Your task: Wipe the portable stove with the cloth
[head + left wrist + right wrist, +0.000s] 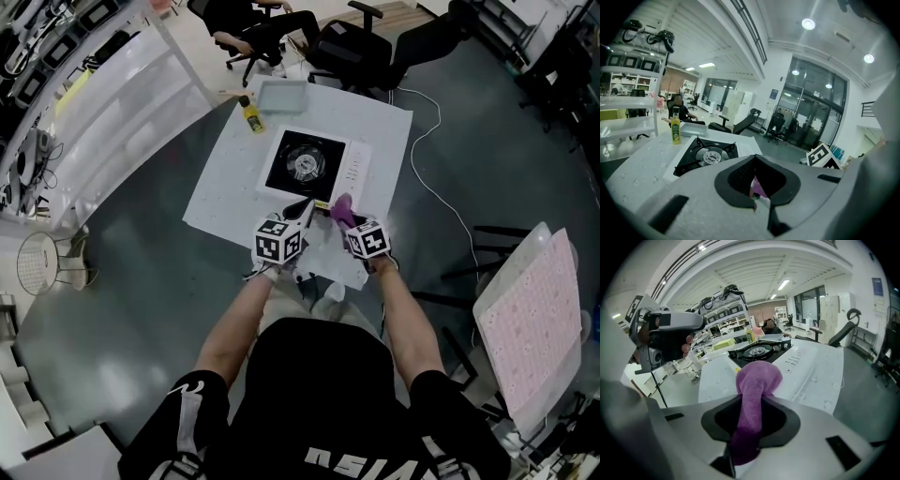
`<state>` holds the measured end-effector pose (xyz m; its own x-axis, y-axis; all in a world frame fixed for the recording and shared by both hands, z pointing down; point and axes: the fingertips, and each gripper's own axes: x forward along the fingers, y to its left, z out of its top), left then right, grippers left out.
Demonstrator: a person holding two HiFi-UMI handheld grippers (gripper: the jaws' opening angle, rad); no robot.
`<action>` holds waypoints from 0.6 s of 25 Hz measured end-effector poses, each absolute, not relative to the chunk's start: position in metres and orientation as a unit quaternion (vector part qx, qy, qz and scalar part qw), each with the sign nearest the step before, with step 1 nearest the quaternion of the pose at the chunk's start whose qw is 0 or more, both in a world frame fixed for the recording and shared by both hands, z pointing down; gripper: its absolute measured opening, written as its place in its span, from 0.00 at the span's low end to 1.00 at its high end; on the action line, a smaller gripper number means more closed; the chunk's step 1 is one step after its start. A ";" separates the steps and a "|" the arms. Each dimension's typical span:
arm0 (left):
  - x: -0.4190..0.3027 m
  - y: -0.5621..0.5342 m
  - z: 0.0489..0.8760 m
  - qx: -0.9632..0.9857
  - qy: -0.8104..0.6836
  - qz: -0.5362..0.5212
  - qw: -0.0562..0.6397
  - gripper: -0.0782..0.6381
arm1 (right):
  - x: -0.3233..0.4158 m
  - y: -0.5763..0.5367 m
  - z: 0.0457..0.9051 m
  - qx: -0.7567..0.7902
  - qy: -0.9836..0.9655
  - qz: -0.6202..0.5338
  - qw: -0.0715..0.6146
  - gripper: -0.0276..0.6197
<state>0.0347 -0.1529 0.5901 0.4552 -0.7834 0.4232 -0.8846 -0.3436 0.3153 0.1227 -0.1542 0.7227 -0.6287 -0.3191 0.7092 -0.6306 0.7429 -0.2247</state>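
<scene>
so far nothing of the wiping shows as done: the cloth (pixel 341 210) is off the stove (pixel 314 161), and no part of it touches the burner, the black top or the white control strip. whether the stove is dirty or clean the pictures are too small to tell. i judge the task to be at its very start, the cloth picked up and brought near, with the whole wipe left to do.

the right gripper (pixel 759 401) is clamped on the cloth. in its own view the purple fabric runs up between the jaws and bulges out past the tips in a rounded wad. the left gripper (pixel 754 157) has its jaw tips drawn together on nothing that i can make out; a scrap of purple shows through the hollow behind them, which i take for the cloth beyond.

both grippers hang over the near edge of the table (pixel 225 202), side by side. the stove sits in the middle of the table, ahead of them, its near edge just beyond the cloth. from the right gripper the burner lies ahead and a little left, with the control strip straight ahead. the wad must go forward and down to meet the top.
</scene>
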 end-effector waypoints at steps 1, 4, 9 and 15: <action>0.034 -0.153 0.590 0.815 -0.510 0.099 0.257 0.12 | 0.123 -0.153 0.722 0.274 -0.871 0.234 0.334 0.19; 0.032 -0.154 0.590 0.819 -0.502 0.102 0.260 0.12 | 0.123 -0.151 0.722 0.283 -0.866 0.240 0.335 0.19; 0.016 -0.164 0.595 0.828 -0.483 0.111 0.262 0.12 | 0.115 -0.156 0.727 0.306 -0.855 0.256 0.331 0.19; -0.012 -0.172 0.599 0.844 -0.449 0.121 0.267 0.12 | 0.090 -0.155 0.731 0.336 -0.839 0.275 0.329 0.19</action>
